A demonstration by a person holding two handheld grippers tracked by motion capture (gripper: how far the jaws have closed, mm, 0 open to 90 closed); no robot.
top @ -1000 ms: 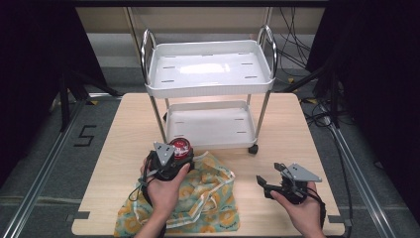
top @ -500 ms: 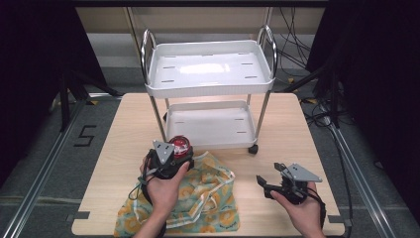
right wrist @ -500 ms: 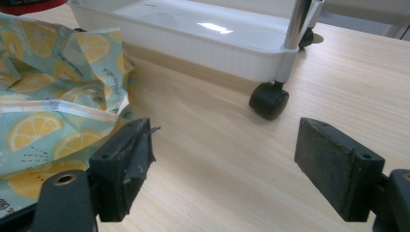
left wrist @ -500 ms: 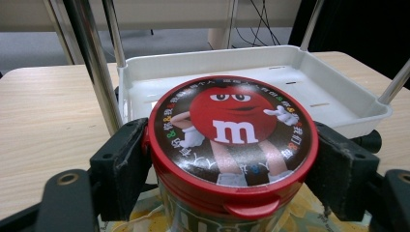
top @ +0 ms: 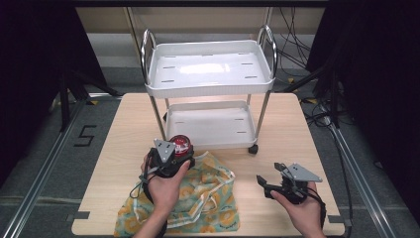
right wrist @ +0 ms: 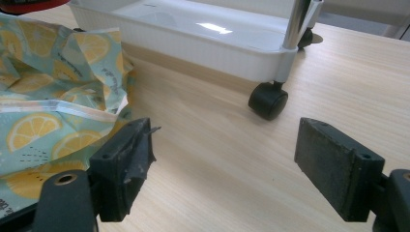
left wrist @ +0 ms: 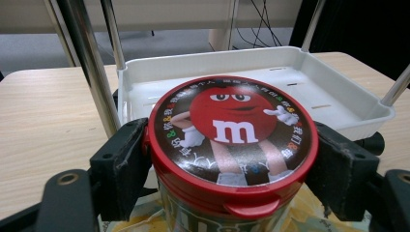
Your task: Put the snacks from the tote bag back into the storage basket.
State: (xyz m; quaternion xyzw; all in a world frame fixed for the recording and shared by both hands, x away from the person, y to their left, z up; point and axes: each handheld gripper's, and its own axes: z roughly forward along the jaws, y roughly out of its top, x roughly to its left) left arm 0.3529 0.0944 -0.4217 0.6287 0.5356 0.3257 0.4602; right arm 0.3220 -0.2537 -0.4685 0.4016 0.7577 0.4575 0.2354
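Candy jar (left wrist: 232,145) (red lid) gripped by left claw (left wrist: 232,169).

Red-lidded candy jar (left wrist: 233,145) stands upright, clamped over lemon-print bag (top: 208,198), before cart.

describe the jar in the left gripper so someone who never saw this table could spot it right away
Start at the white two-tier cart standing on the wooden table. Just in front of its lower tray, over the lemon-print cloth bag, the left gripper clamps a candy jar by its sides. It is the one red thing here: a round red lid printed with a red m&m character.
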